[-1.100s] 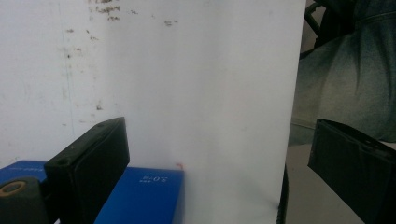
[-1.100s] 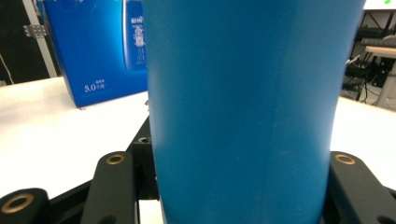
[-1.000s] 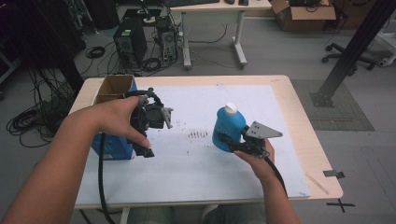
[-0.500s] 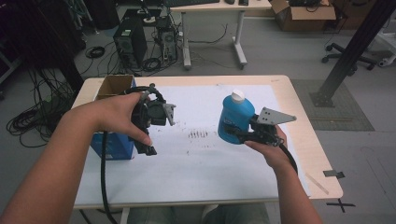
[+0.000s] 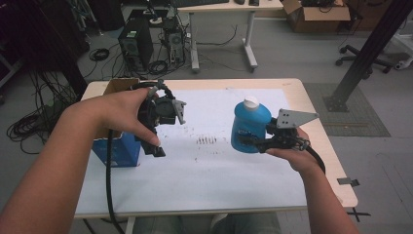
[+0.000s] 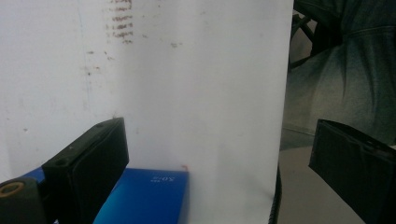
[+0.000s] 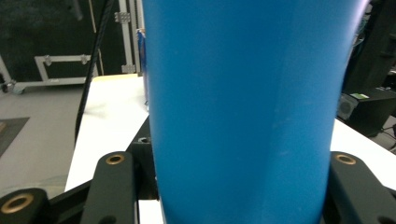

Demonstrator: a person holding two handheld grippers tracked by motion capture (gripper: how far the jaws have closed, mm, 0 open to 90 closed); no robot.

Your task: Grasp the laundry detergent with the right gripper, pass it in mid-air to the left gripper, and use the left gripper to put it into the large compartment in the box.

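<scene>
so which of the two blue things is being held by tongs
The blue bottle with the white cap: the right tongs are shut on its body. The blue box sits at the table's left edge, below the open left tongs, ungripped.

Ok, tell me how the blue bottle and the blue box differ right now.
The blue bottle is clamped in the right gripper and appears lifted off the table; the blue box sits on the table's left edge, gripped by nothing. The bottle is rounded with a white cap; the box is flat-sided with an open brown cardboard top. The bottle shows in full in the high view; the box is partly hidden behind the left hand. Both are blue.
</scene>
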